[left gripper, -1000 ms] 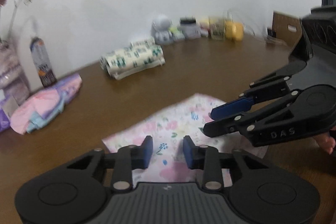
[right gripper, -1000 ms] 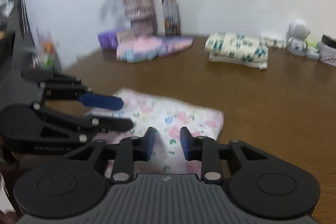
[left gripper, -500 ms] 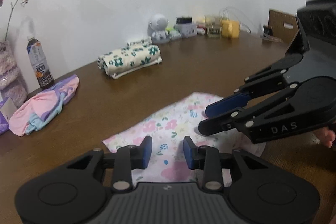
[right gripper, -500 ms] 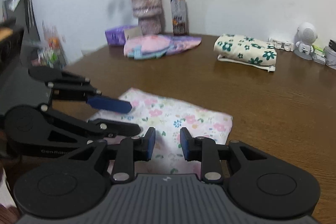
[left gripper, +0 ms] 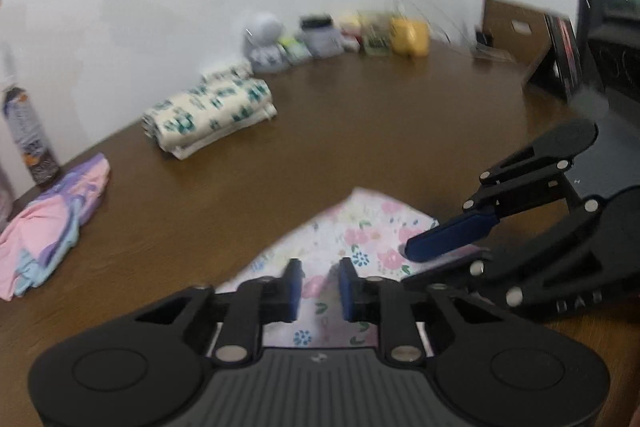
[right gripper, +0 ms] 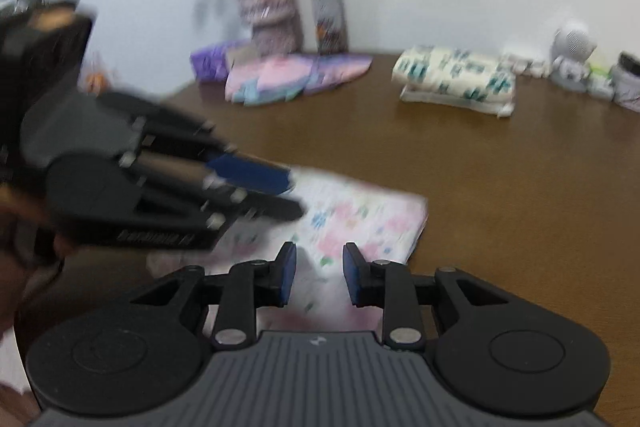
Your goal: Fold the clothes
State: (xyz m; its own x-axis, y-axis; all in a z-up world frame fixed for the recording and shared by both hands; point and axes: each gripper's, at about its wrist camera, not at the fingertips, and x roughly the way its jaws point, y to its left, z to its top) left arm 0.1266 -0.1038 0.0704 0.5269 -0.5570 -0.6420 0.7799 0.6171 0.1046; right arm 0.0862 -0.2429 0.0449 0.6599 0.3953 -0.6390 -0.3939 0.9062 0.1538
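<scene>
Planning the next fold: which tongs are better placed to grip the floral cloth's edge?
Right, probably: the right tongs stand open at the floral cloth's side edge; the left tongs hang open above its surface.

A folded cloth (left gripper: 360,239) lies flat on the table (left gripper: 360,147), directly under and ahead of the left gripper (left gripper: 319,285). The right gripper (left gripper: 436,259) reaches in from that one's right, over the cloth's right edge. Farther ahead and left of the left gripper sits a stack of folded clothes (left gripper: 210,115), and a crumpled garment (left gripper: 52,223) lies at far left, a bottle (left gripper: 28,139) behind it. Small items (left gripper: 332,39) line the wall behind the stack.
</scene>
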